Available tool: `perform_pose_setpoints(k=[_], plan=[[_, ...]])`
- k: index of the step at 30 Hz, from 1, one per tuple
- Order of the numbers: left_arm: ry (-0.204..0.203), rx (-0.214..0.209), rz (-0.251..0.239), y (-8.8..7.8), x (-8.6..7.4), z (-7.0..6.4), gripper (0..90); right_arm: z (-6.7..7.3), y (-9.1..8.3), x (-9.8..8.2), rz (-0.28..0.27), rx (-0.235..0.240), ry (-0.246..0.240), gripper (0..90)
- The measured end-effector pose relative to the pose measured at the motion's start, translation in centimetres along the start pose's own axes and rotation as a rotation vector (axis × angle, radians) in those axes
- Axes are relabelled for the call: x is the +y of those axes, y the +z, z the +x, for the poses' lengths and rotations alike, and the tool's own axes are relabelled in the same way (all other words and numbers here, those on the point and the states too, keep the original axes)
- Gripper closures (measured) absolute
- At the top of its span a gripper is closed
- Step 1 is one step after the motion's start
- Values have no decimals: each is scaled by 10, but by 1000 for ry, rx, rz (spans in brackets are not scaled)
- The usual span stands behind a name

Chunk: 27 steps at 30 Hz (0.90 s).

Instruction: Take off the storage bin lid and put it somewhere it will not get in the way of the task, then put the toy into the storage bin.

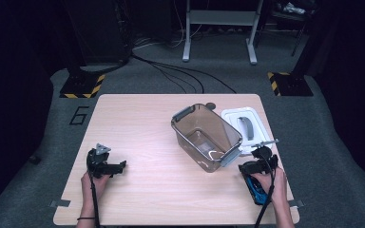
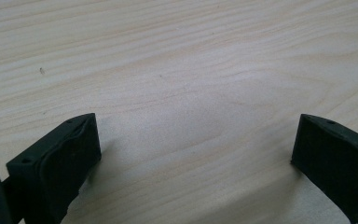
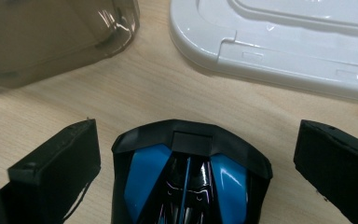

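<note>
Tabletop (image 2: 177, 70) under left claw (image 2: 193, 154); mouse (image 3: 189, 179) between right claw (image 3: 196, 158).

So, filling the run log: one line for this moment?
right tool: open, straddling blue-black mouse | left tool: open, over table

A black 6 (image 1: 78, 115) marks the floor (image 1: 38, 123).

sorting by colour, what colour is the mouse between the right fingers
Black with blue panels: the mouse, clearest in the right gripper view.
</note>
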<state>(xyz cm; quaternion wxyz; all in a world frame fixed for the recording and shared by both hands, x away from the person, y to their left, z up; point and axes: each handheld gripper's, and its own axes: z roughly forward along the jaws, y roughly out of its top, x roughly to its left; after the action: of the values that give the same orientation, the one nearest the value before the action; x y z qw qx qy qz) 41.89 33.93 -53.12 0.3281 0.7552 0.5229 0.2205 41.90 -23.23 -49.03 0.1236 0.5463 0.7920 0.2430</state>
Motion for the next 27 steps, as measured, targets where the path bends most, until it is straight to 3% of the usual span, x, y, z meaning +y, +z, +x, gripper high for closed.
perform_pose_setpoints(k=[4,10,12,23,27], plan=[[0,0,0,0,0,0,10,1,4,-2,10,4,-13,37],[1,0,0,0,0,0,10,2,5,-3,16,-8,-7,168],[0,0,0,0,0,0,10,2,5,-4,7,12,-22,234],[-1,0,0,0,0,0,10,1,3,-7,-14,37,-15,246],[0,0,0,0,0,0,10,1,-6,-5,-45,43,-3,247]])
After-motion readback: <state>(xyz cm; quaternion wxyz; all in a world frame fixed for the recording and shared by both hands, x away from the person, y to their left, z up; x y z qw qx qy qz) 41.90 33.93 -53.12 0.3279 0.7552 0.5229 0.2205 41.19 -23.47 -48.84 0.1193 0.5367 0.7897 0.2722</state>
